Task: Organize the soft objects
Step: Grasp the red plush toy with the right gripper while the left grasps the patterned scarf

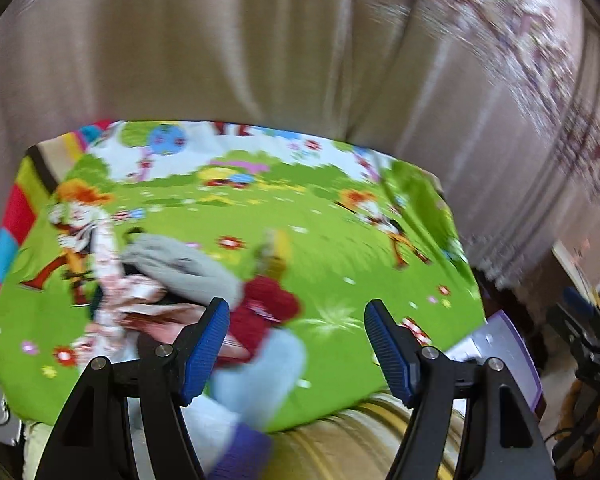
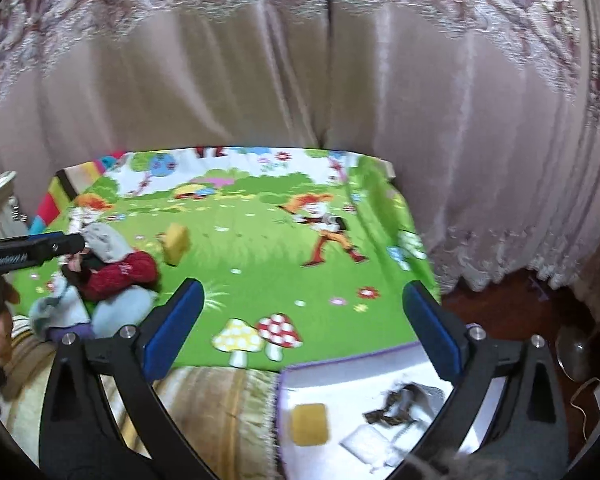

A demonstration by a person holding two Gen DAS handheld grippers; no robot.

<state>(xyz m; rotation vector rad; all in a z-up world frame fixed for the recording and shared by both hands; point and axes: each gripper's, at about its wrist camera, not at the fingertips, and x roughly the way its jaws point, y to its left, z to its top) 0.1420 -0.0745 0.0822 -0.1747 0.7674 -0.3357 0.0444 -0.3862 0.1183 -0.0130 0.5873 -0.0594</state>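
A pile of soft things lies at the near left of the green cartoon blanket (image 1: pixel 340 248): a grey cloth (image 1: pixel 180 268), a red knit piece (image 1: pixel 268 312), a light blue piece (image 1: pixel 260 364) and a pink patterned cloth (image 1: pixel 108 280). A yellow sponge (image 1: pixel 278 248) stands just beyond them. My left gripper (image 1: pixel 296 308) hovers open over the pile's right edge, its pads gripping nothing. In the right wrist view it shows side-on by the grey cloth (image 2: pixel 104 242). My right gripper (image 2: pixel 303 286) is open wide and empty above a purple-rimmed white tray (image 2: pixel 340 360).
The tray holds a second yellow sponge (image 2: pixel 309 424), a dark crumpled cloth (image 2: pixel 392 408) and a white pad (image 2: pixel 366 444). A beige fringed bedspread (image 2: pixel 220 400) covers the near edge. Curtains (image 2: pixel 300 80) hang behind the bed; dark wooden floor (image 2: pixel 500 300) lies to the right.
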